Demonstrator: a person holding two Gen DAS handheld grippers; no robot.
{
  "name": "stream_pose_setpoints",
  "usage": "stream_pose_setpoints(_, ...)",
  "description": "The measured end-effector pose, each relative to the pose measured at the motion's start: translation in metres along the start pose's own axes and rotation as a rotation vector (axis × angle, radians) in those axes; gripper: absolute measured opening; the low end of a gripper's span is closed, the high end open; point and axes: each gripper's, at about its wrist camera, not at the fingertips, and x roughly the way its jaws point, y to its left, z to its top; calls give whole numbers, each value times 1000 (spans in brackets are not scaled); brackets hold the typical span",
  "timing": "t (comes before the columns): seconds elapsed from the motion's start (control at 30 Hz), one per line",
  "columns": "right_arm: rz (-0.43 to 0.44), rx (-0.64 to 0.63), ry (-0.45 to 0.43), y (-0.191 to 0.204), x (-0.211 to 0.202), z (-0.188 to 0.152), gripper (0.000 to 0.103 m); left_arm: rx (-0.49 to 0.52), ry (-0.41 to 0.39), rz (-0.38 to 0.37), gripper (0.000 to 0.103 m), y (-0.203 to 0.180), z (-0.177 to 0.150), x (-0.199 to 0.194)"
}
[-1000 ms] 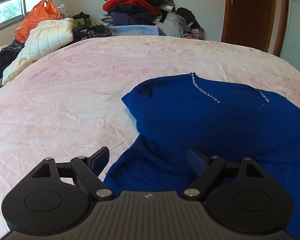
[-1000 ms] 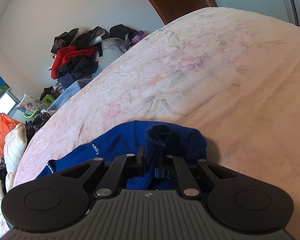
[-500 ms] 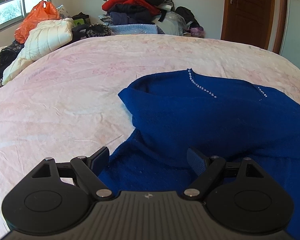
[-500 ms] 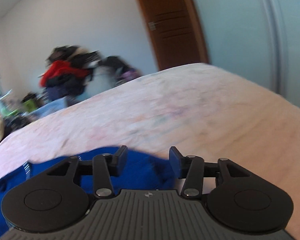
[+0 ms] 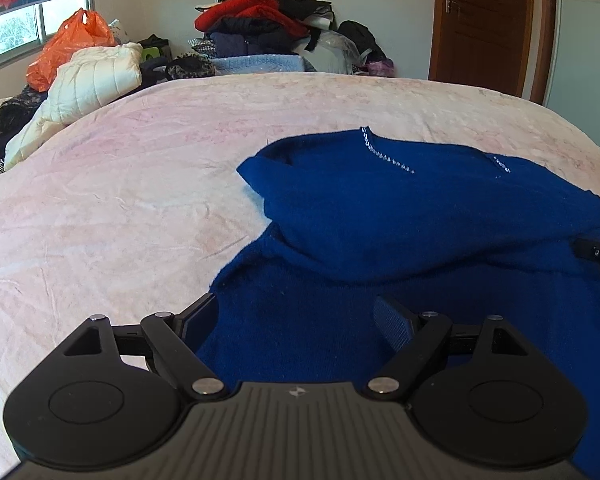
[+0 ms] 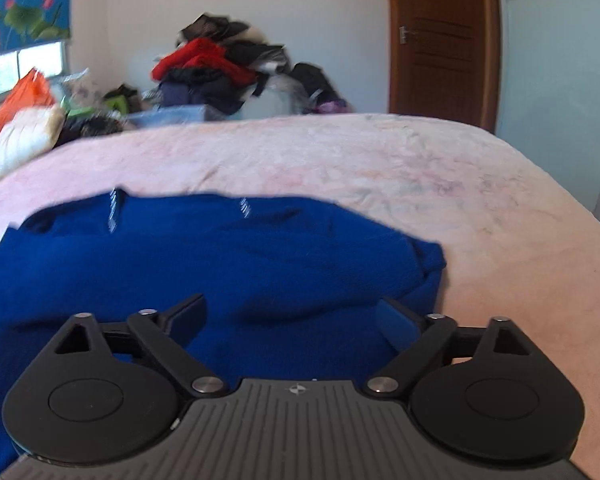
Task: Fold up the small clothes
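Sleeve let go — next fold pending

My right gripper (image 6: pixel 290 316) has just been opening, nothing pinched; my left gripper (image 5: pixel 296 318) spread over the blue sweater (image 5: pixel 420 208), mid-bed (image 5: pixel 120 200) — ready to regrasp.

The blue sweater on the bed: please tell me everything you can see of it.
The blue sweater is deep blue, soft, fuzzy knit, with two short rows of small shiny beads near its far edge. It lies on the pink bedspread, partly folded, one layer over another. Both grippers hover open over its near part; the right gripper has just opened and grips nothing.
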Motion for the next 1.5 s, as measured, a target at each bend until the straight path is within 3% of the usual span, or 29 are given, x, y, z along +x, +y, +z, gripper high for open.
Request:
stream_pose_setpoints(0.1,-19,-41,29,2,-2,-13,100,2,35,-3,85,3,-11,7)
stream_pose_setpoints(0.27,-11,50,28,-15,-24,-21,100,-23,12,-27,85,18,-25,1)
stream_pose_setpoints(0.5,72,171,53,-62,-69,-56,101,-107,50,-78,85,76,-34,-13)
stream_pose_setpoints(0.63,164,263,68,-88,-95,-69,100,-105,74,-125,85,100,-40,-13)
stream_pose_setpoints(0.7,230,280,90,-94,-105,-72,99,-60,87,-171,90,102,-41,-14)
stream_pose_setpoints(0.8,358,271,140,-93,-113,-77,99,12,100,-226,101,98,-45,-15)
stream_pose_setpoints(0.97,483,178,152,-76,-125,-88,101,119,71,-266,103,84,-61,-24)
stream_pose_setpoints(1.17,688,210,151,-57,-125,-94,101,108,51,-445,102,79,-72,-37)
stream_pose_setpoints(1.27,717,228,135,-44,-115,-88,96,77,54,-494,101,74,-69,-35)
stream_pose_setpoints(1.3,719,232,137,-41,-110,-85,88,77,55,-495,99,71,-67,-33)
stream_pose_setpoints(1.33,713,238,145,-38,-106,-82,72,80,48,-488,87,69,-65,-32)
stream_pose_setpoints(1.37,702,243,158,-35,-102,-79,62,86,43,-482,66,67,-63,-31)
stream_pose_setpoints(1.43,648,251,181,-34,-93,-76,17,87,46,-466,40,64,-56,-27)
stream_pose_setpoints(1.47,632,259,184,-35,-90,-75,12,82,53,-470,24,63,-53,-24)
stream_pose_setpoints(1.5,640,275,181,-37,-89,-75,12,67,68,-478,17,64,-49,-19)
